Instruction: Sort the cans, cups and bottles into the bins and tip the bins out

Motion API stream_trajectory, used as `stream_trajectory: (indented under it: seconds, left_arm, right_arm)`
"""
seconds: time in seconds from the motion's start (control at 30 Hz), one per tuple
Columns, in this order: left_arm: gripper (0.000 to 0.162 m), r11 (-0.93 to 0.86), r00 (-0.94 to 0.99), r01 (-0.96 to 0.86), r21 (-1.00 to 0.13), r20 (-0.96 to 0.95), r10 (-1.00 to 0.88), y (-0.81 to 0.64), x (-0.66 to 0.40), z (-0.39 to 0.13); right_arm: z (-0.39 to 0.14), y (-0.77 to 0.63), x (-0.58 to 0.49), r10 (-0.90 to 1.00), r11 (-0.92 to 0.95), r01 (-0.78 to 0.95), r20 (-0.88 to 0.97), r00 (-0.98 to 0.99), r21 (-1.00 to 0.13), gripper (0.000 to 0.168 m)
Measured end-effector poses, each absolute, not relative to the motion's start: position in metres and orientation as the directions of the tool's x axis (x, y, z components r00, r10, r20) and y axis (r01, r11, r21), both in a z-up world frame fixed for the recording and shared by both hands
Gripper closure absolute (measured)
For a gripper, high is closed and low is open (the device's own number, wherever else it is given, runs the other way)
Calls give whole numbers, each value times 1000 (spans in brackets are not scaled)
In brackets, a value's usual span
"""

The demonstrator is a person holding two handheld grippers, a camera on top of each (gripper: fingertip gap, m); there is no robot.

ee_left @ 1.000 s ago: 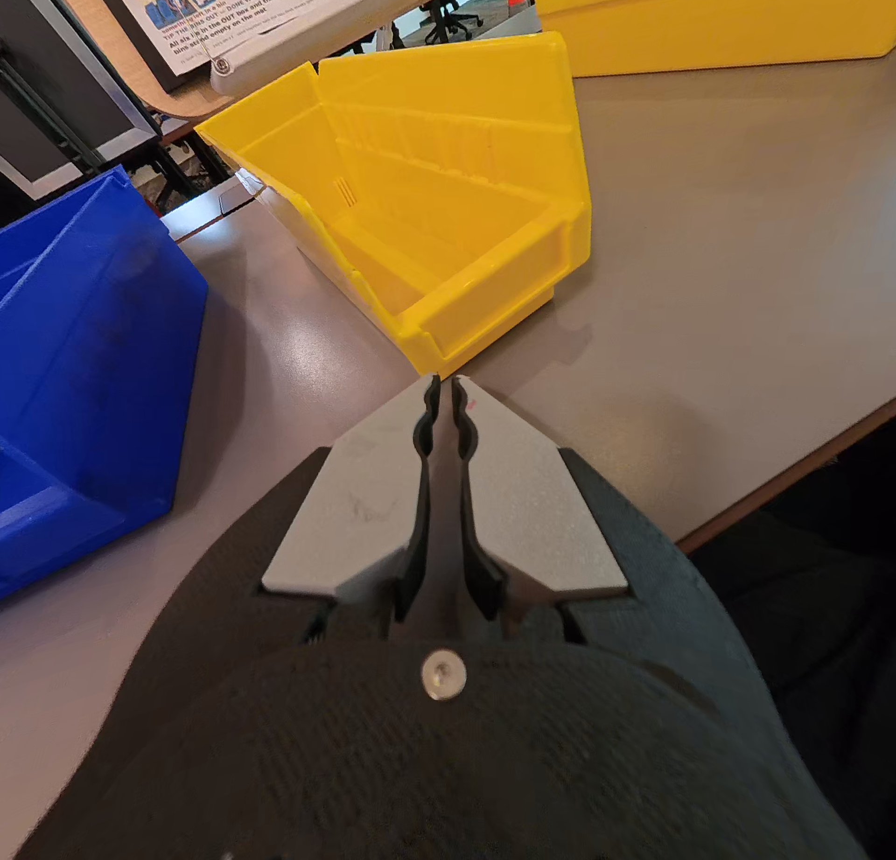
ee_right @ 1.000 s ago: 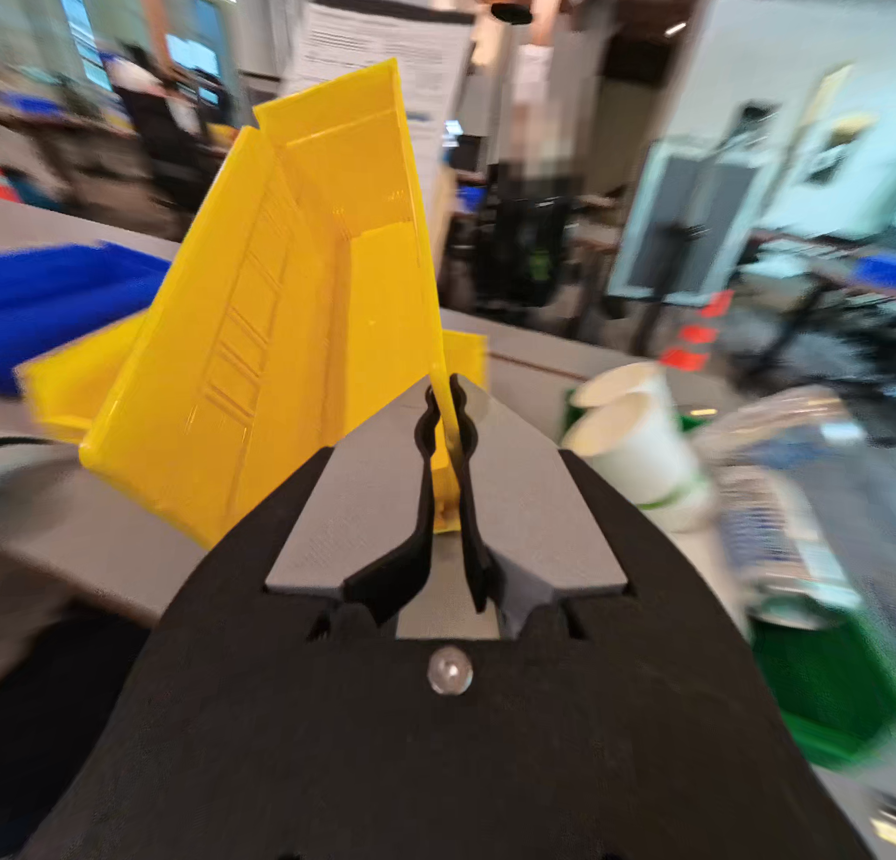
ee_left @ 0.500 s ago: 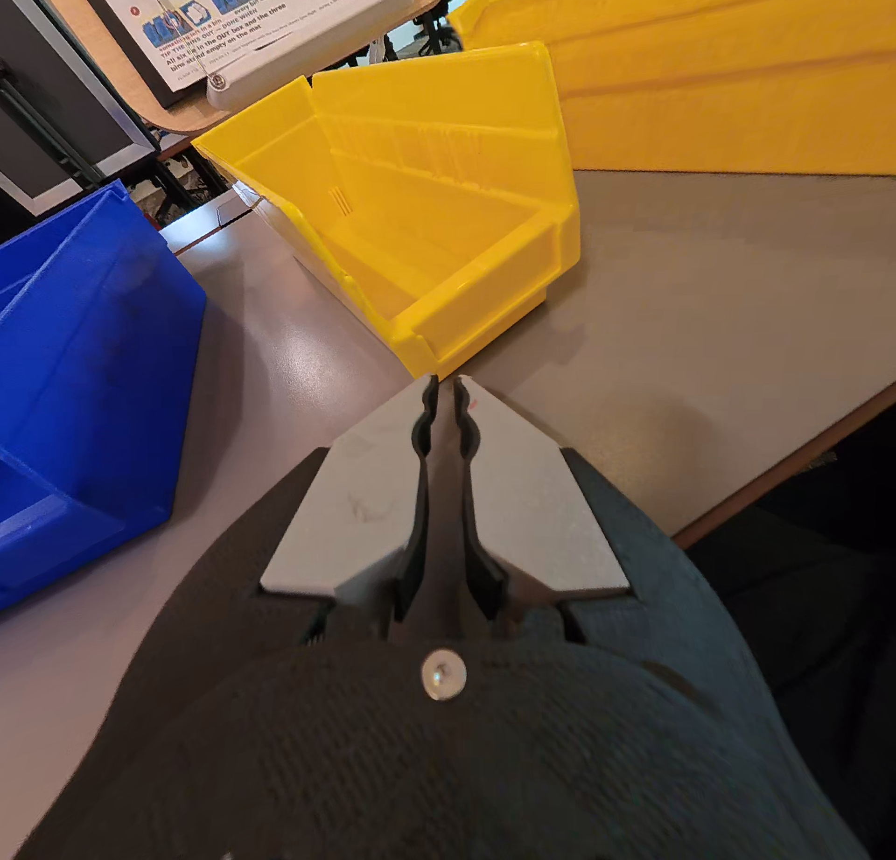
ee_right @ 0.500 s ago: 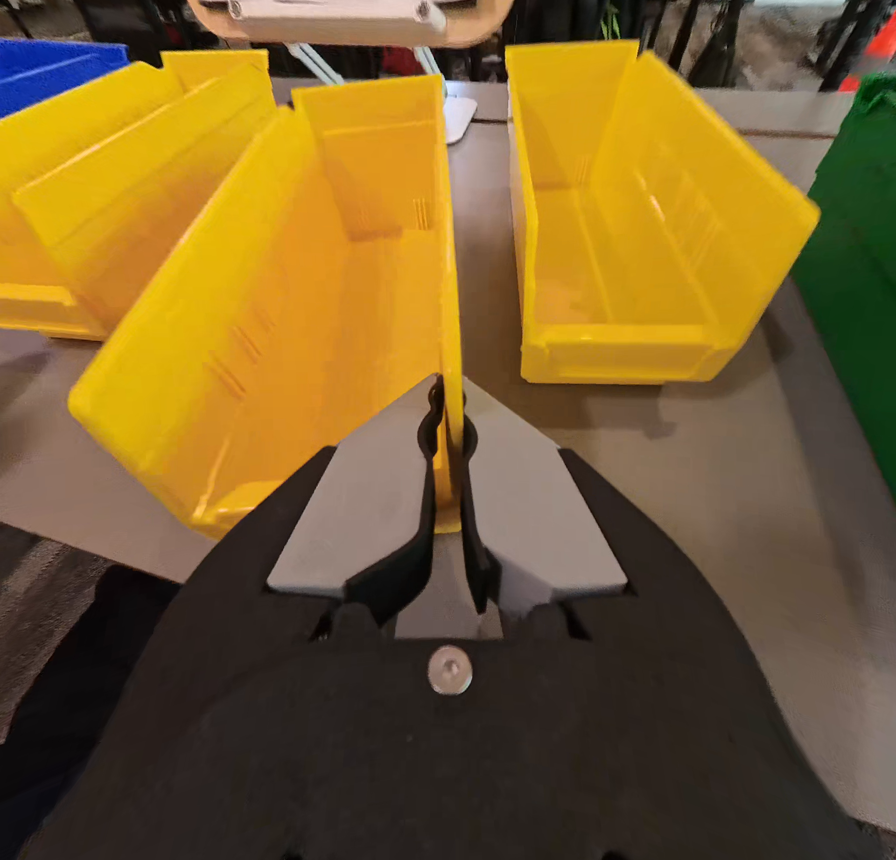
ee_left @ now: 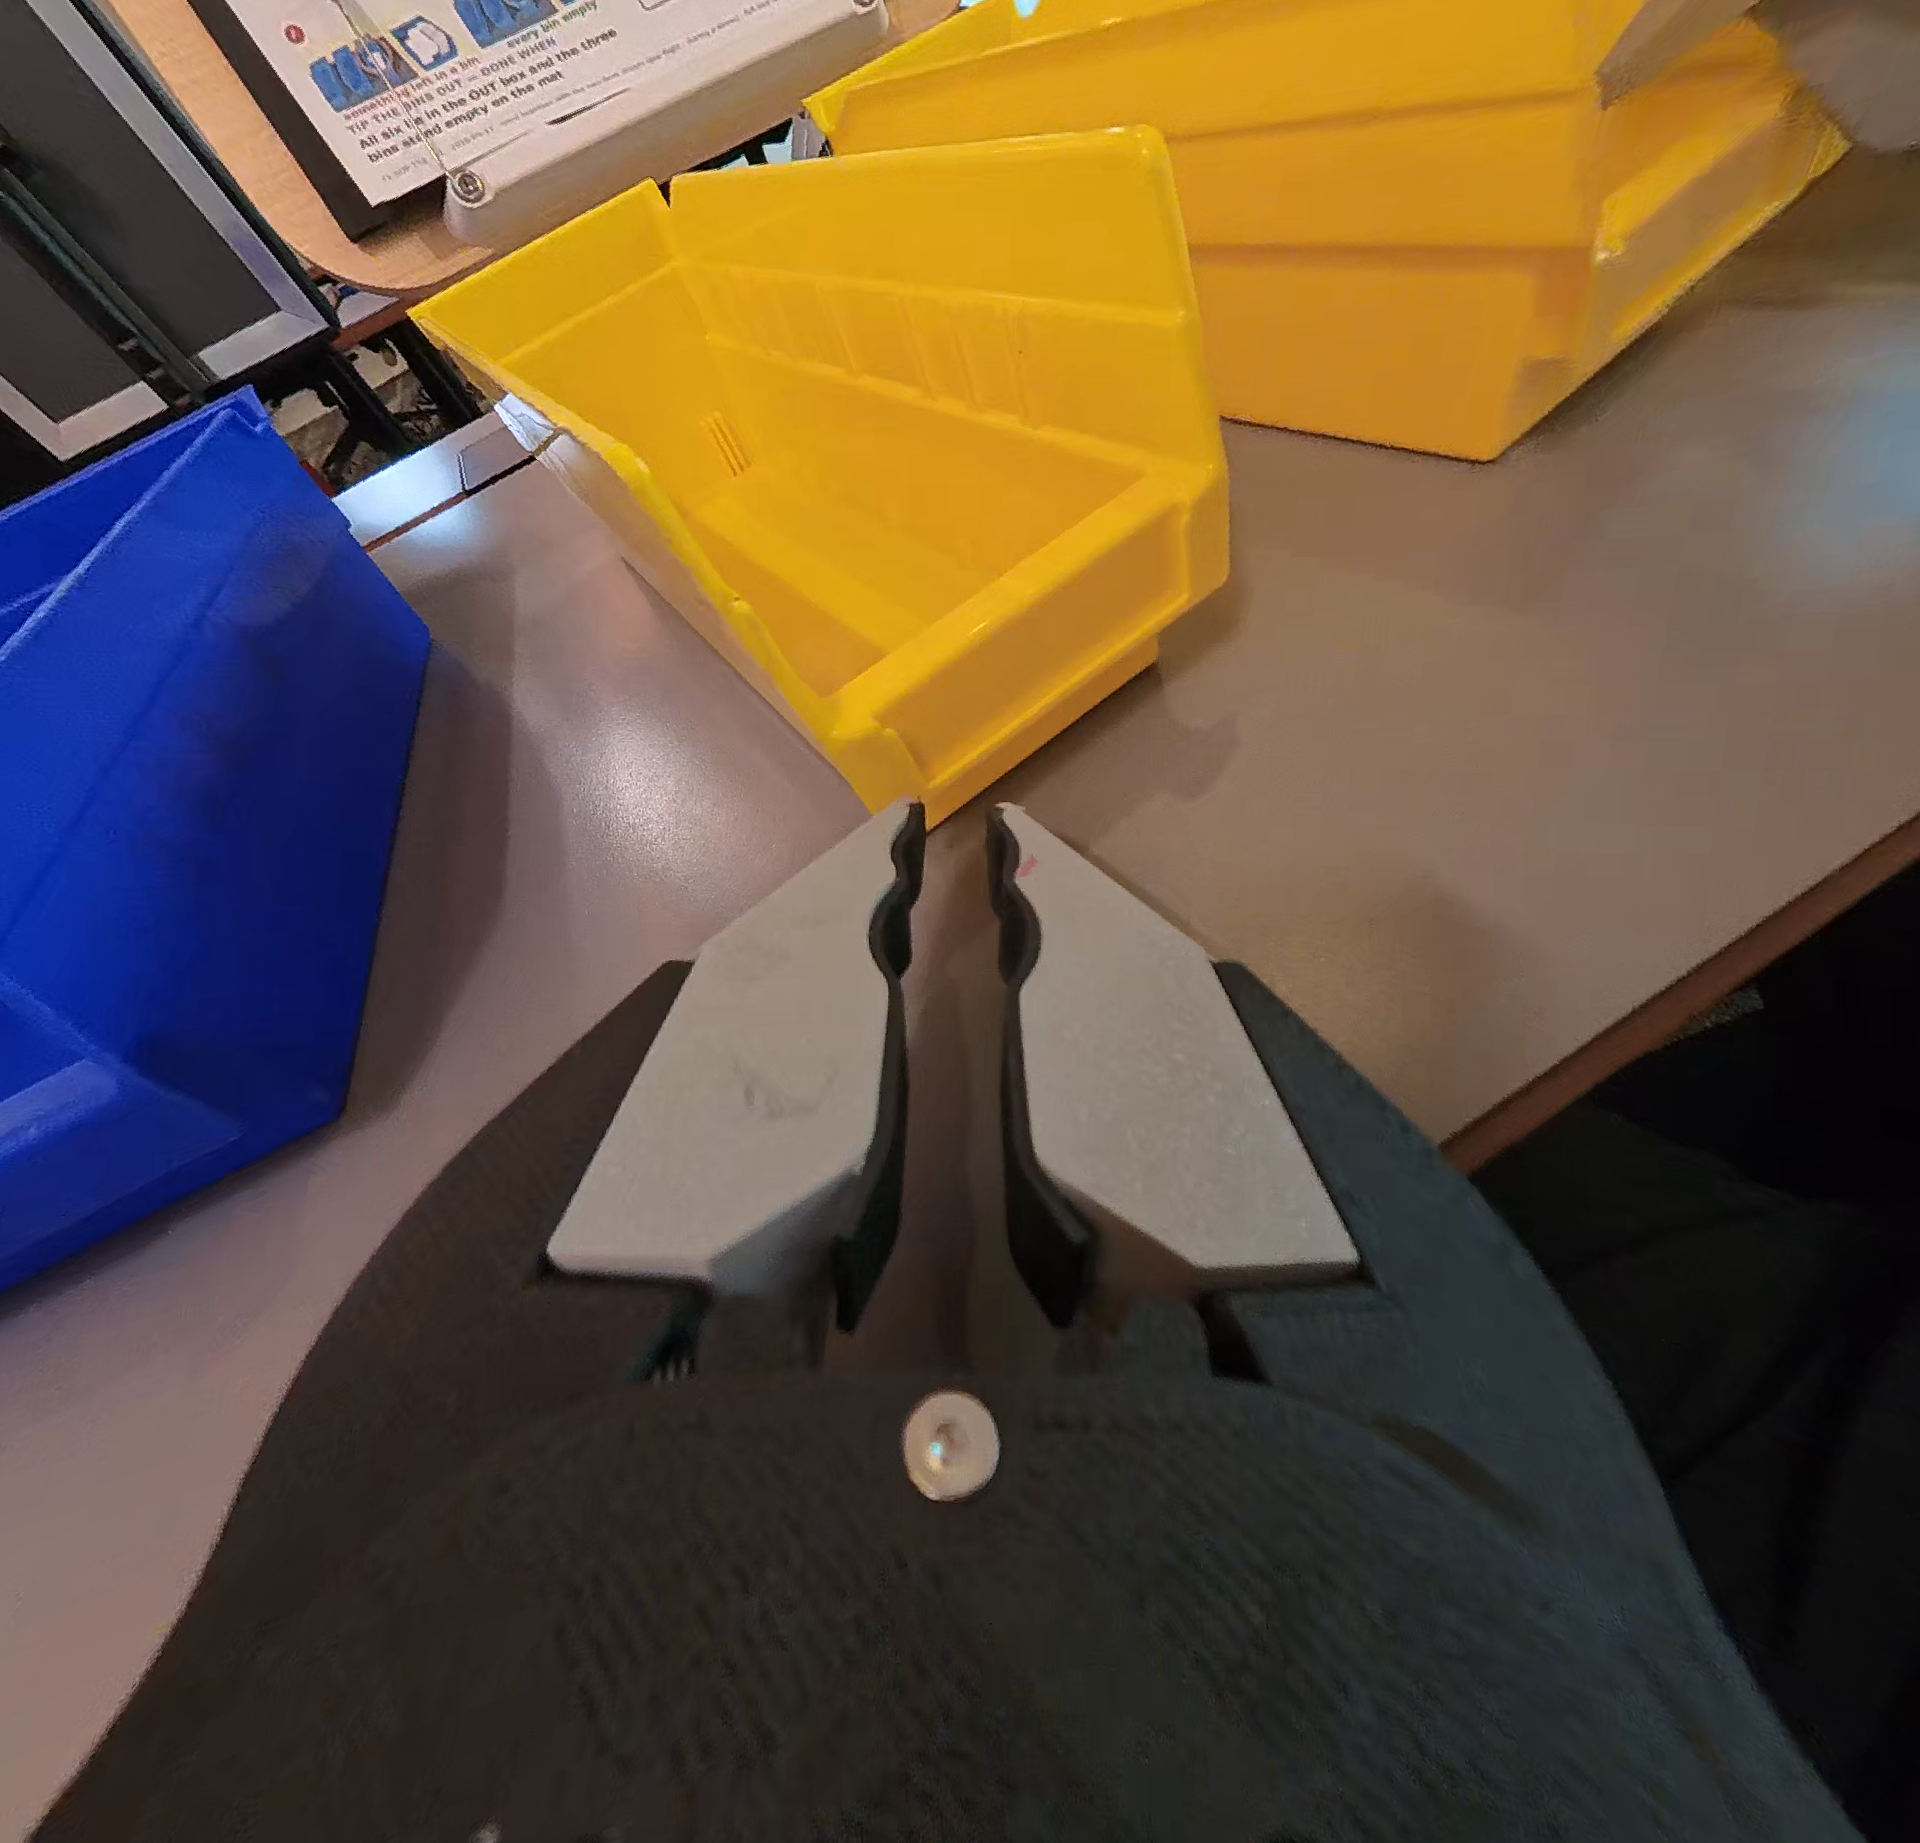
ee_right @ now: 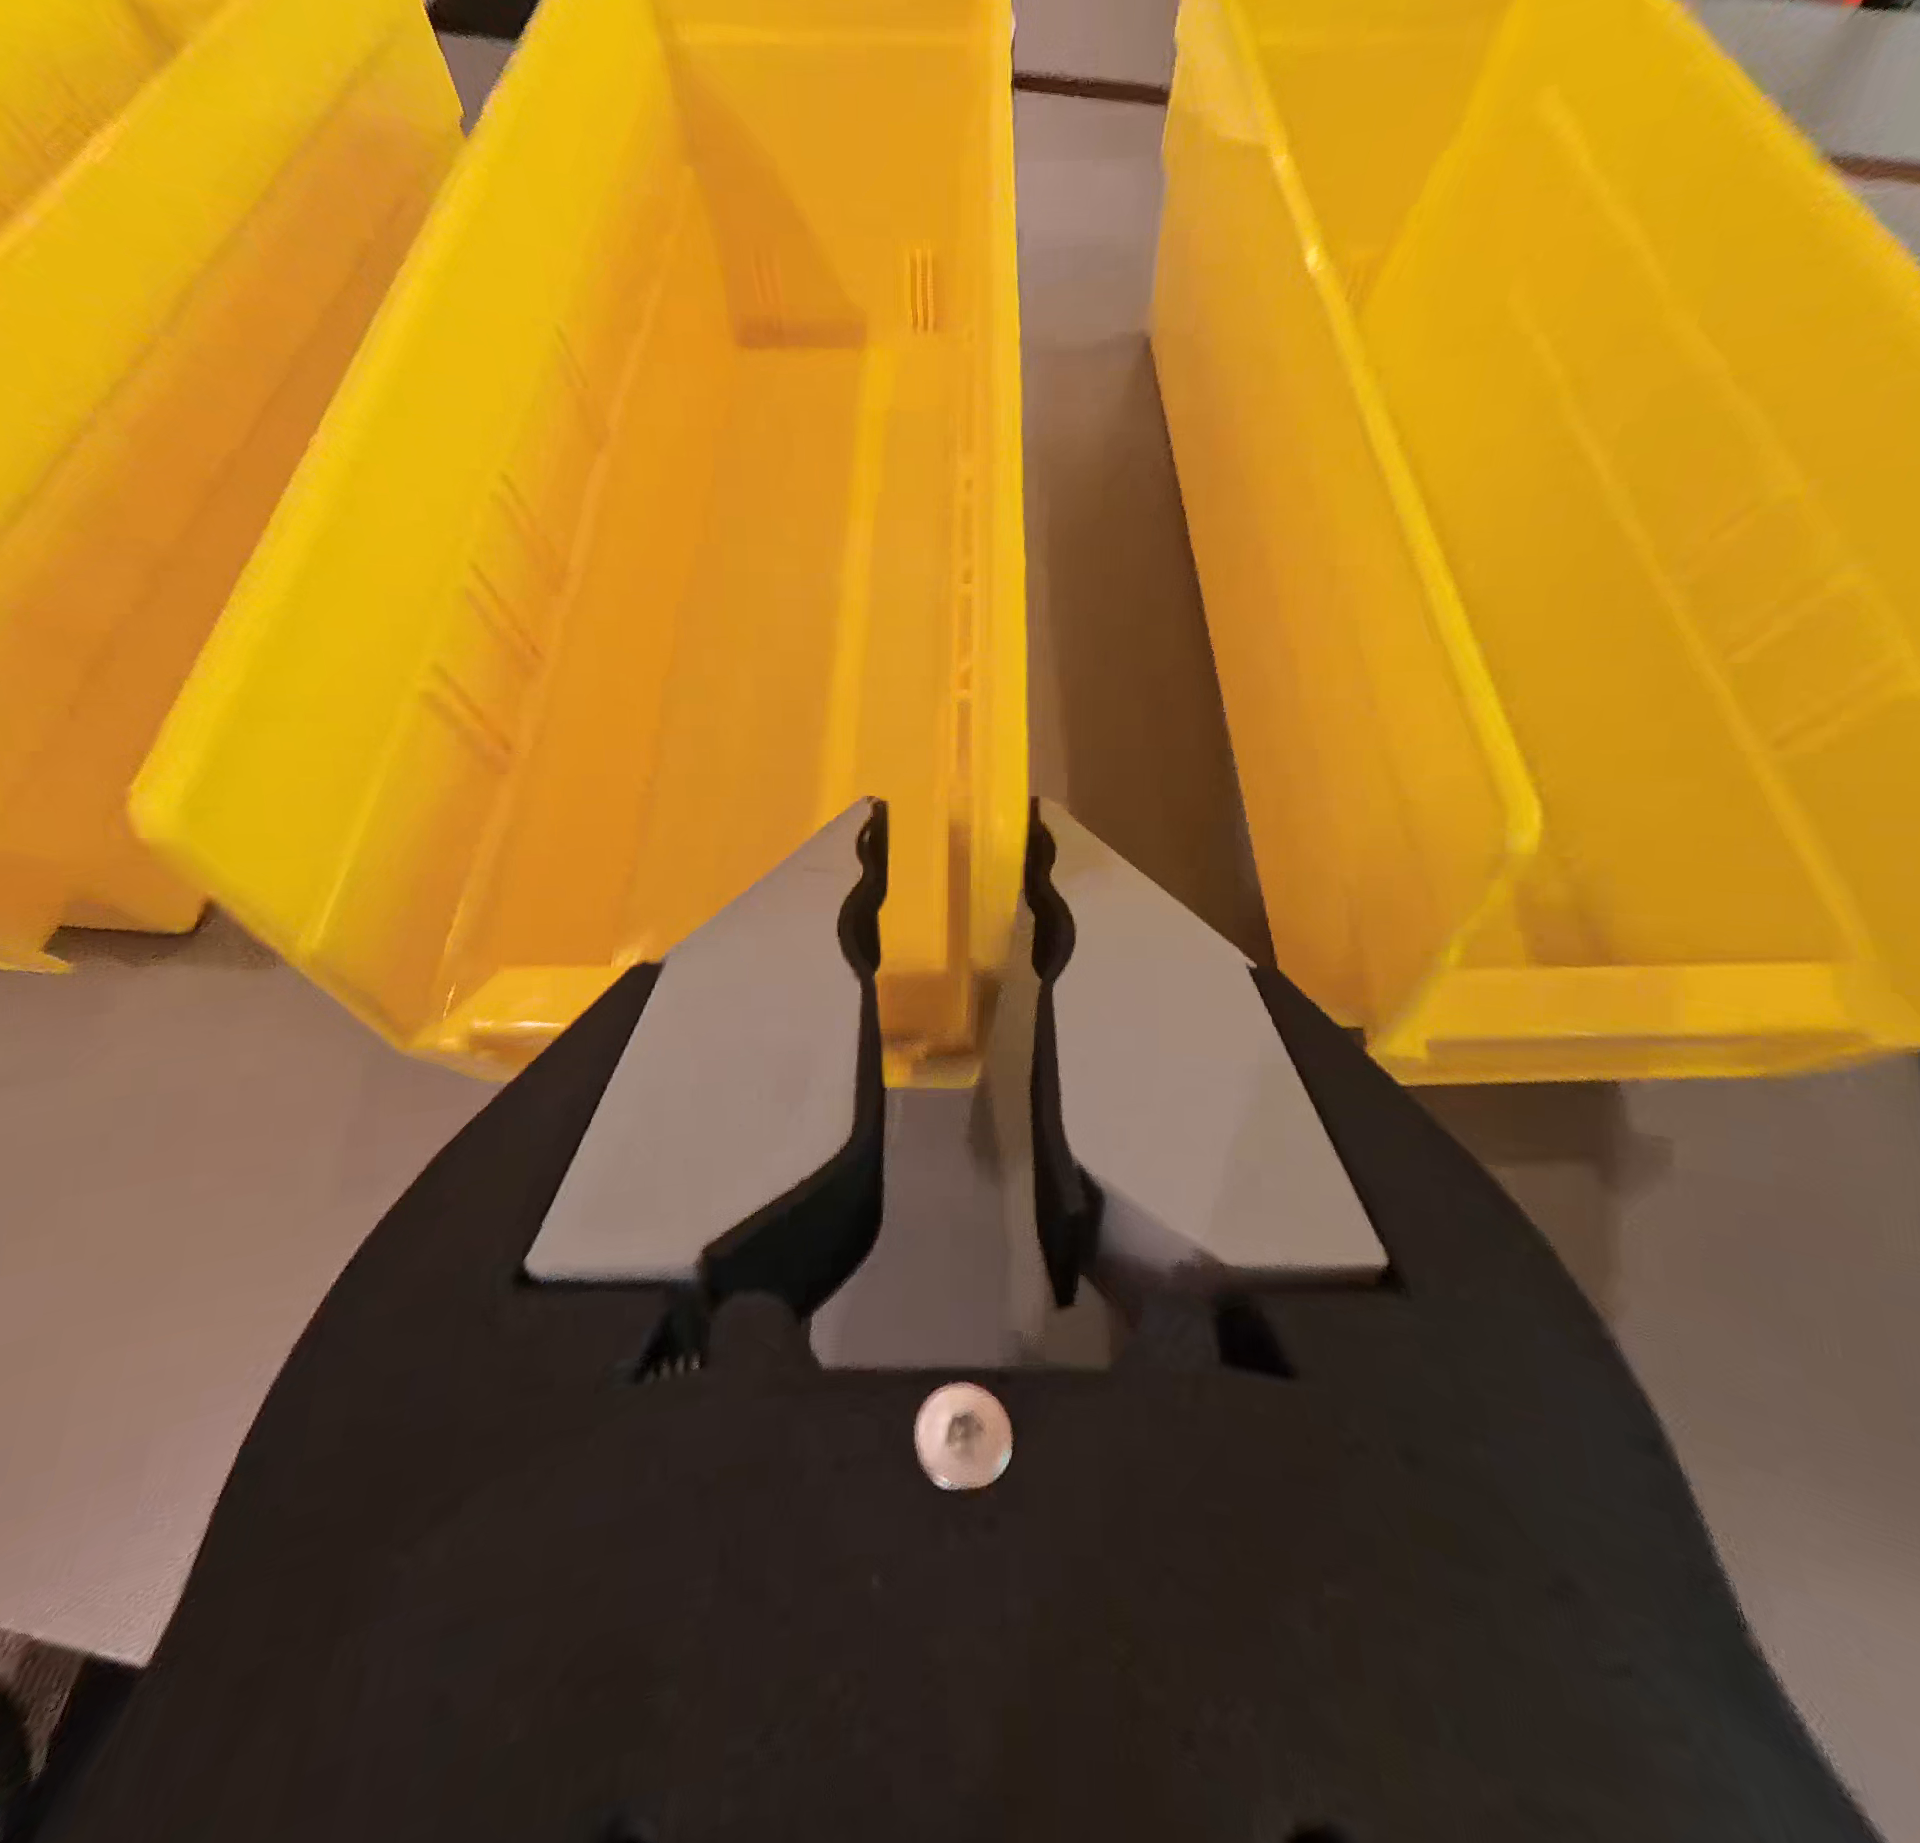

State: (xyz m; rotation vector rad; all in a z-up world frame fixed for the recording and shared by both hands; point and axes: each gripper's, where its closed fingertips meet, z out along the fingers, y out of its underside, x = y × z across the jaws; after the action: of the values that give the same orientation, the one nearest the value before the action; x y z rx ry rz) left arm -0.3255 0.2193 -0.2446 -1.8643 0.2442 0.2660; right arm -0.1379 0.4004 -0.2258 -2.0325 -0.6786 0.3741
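Three empty yellow bins stand on the grey table. In the right wrist view, my right gripper [ee_right: 956,817] is open, and its jaws straddle the right side wall of the middle yellow bin [ee_right: 623,546] near its front corner. The left finger stands clear of the wall. This bin rests on the table between the left yellow bin [ee_right: 156,339] and the right yellow bin [ee_right: 1455,546]. My left gripper [ee_left: 953,817] is nearly closed and empty, just in front of the left yellow bin's [ee_left: 935,505] corner. No cans, cups or bottles show.
A blue bin [ee_left: 187,754] stands at the left. An instruction board [ee_left: 520,58] on a stand is behind the bins. The table's front edge [ee_left: 1662,962] runs along the right of the left wrist view. A blurred grey gripper part [ee_left: 1714,17] shows above the middle bin.
My right gripper brought the tilted yellow bin down onto the table between the other two, then opened off its wall. My left gripper hardly moved, and its jaws parted slightly.
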Motion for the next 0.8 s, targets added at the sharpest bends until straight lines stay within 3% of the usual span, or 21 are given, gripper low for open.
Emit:
stream_trajectory:
  seconds: [0.1, 0.3, 0.4, 0.5, 0.67, 0.8]
  left_arm:
    - [150, -289, 958, -281, -915, -285, -29, 219, -326, -244]
    - [133, -241, 972, -233, -942, -233, -27, 215, -321, -223]
    - [127, -206, 985, -174, -963, -173, -24, 223, -323, -206]
    - [132, -237, 995, -98, -967, -99, -6, 235, -336, -199]
    - [134, -326, 981, -118, -938, -160, 107, 253, -370, -201]
    - [138, -378, 970, -107, -920, -180, 162, 257, -387, -217]
  right_arm:
    - [-212, 387, -125, 610, -352, 281, 9, 792, -893, 133]
    - [-190, 361, -63, 672, -185, 275, 82, 736, -943, 128]
    - [-200, 367, -39, 684, -208, 304, 84, 725, -929, 126]
    - [-223, 375, -26, 697, -255, 389, 110, 708, -885, 122]
    - [-264, 377, -23, 758, -288, 571, 181, 626, -769, 113]
    - [-272, 375, -29, 790, -295, 547, 123, 601, -783, 118]
